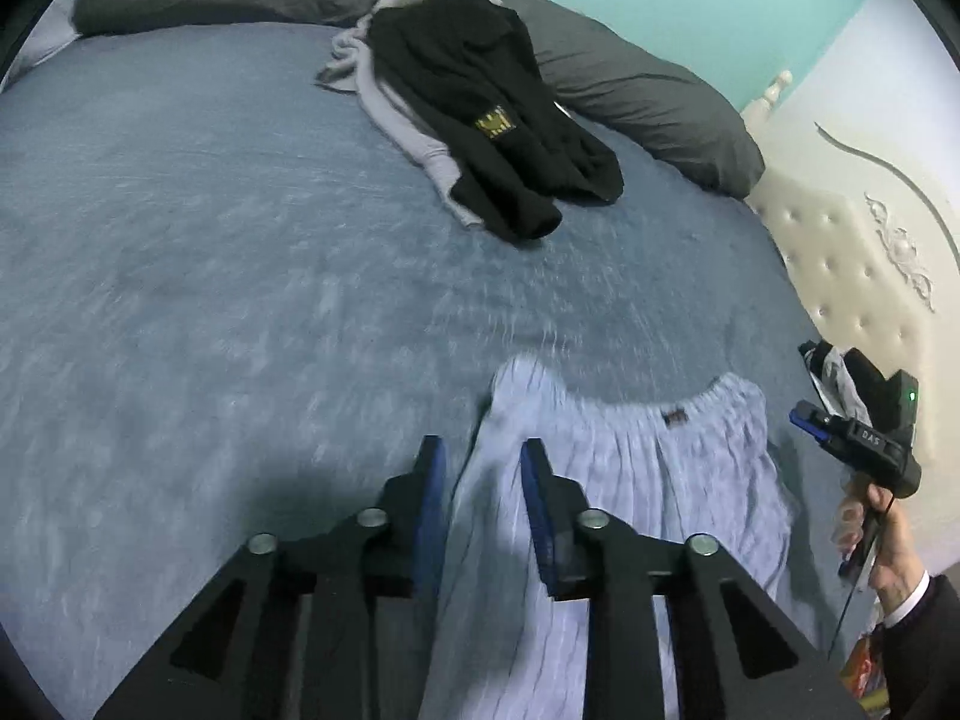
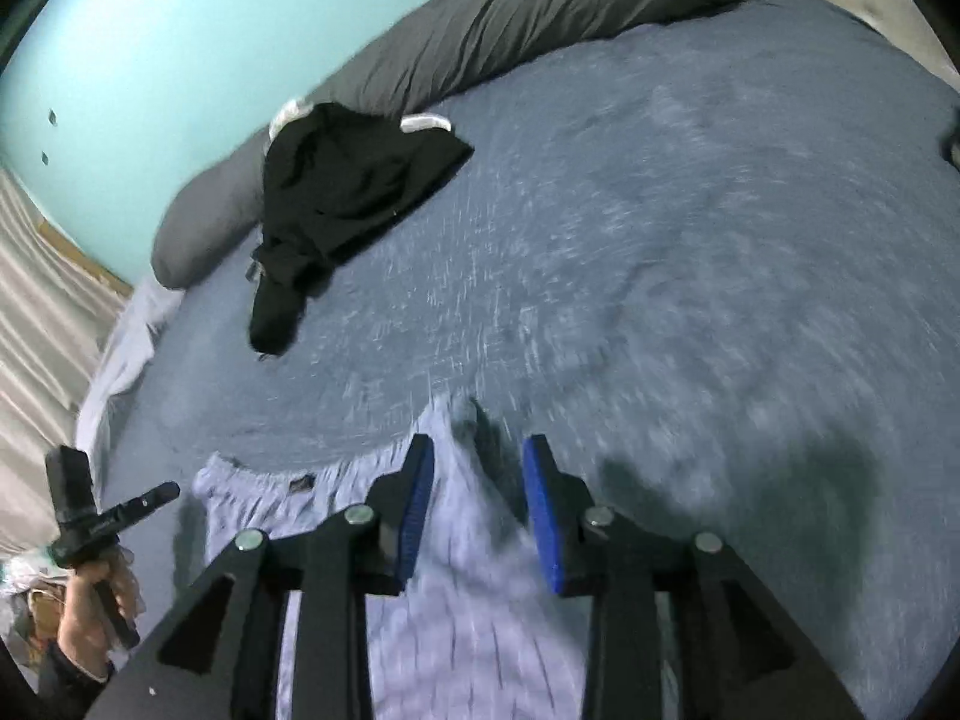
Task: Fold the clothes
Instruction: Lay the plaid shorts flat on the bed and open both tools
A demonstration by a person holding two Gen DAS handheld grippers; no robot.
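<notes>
A pale blue striped garment with an elastic waistband (image 1: 660, 468) lies flat at the near edge of the bed, and it also fills the bottom of the right wrist view (image 2: 456, 600). My left gripper (image 1: 480, 450) hovers over its left corner, open, with only cloth showing below the gap between the blue pads. My right gripper (image 2: 478, 444) hangs over the garment's other top corner, also open, its pads clear of the fabric. Each gripper shows small in the other's view, held by a hand: the right gripper (image 1: 807, 420) and the left gripper (image 2: 162, 492).
A black garment (image 1: 480, 108) lies heaped on a grey one (image 1: 390, 114) at the far side of the blue bedsheet (image 1: 210, 270). Dark grey pillows (image 1: 648, 102) line the far edge. A white tufted headboard (image 1: 840, 252) stands to the right.
</notes>
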